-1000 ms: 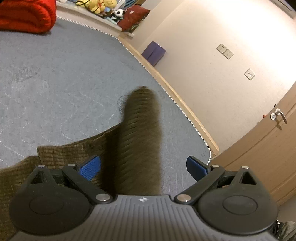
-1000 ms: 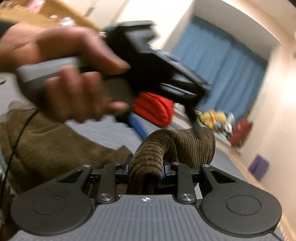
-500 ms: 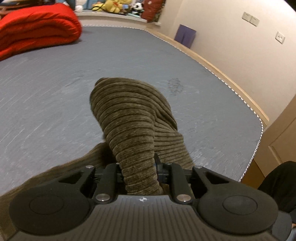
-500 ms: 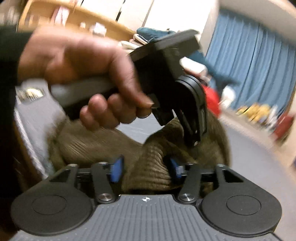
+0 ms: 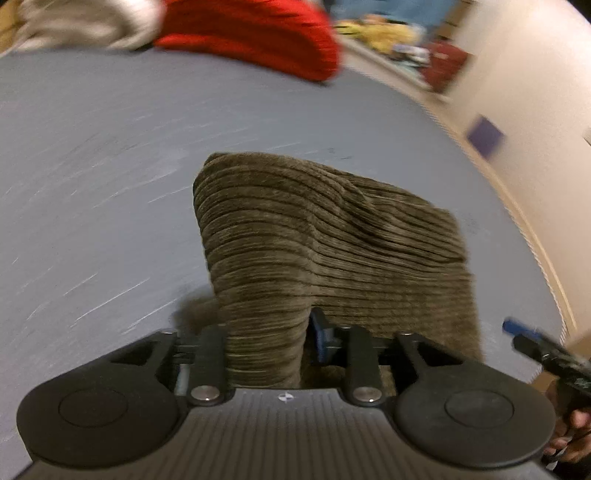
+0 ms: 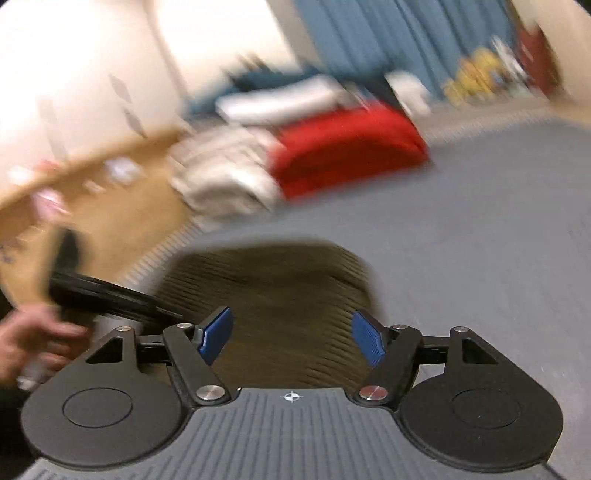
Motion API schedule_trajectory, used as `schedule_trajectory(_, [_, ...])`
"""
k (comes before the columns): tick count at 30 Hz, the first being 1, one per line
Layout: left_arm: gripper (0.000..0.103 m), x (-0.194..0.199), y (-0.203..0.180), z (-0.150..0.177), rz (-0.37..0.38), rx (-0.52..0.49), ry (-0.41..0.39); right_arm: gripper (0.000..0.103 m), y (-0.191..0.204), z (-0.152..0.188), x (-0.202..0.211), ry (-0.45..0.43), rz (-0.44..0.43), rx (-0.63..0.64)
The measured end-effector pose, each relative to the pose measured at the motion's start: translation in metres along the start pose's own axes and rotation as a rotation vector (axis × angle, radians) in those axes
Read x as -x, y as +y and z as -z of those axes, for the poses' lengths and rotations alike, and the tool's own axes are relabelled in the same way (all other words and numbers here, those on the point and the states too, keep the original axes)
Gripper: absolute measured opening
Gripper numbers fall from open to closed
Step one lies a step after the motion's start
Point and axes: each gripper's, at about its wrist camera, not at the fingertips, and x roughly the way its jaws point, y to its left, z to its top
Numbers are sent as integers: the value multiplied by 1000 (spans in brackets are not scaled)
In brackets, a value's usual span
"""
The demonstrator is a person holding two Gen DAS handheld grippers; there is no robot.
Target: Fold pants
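Olive-brown ribbed corduroy pants are lying bunched on the grey mat. Left gripper is pinching a raised fold; right gripper is hovering spread wide.

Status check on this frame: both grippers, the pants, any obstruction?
Left gripper shut on pants, fabric bunched and raised over the grey mat. Right gripper open, holding nothing. Red bedding far back, not in the way.

Counted on and around the grey bed

One pair of brown corduroy pants, one red folded blanket, one pale bundle of bedding, one purple box, two grippers: left gripper, right gripper.
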Motion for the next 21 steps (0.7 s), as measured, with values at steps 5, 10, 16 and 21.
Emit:
schedule_trajectory(5, [100, -14, 26, 3, -49, 66, 77, 75, -25, 15, -41, 180, -24, -176])
schedule_trajectory(10, [102, -25, 28, 2, -13, 81, 112, 85, -17, 15, -58, 241, -109, -195])
schedule_trajectory(16, [102, -57, 59, 21, 107, 225, 167, 92, -7, 9, -98, 334, -153, -205])
schedule_trajectory(21, [82, -57, 60, 27, 180, 191, 118, 57, 2, 8, -100, 328, -145, -173])
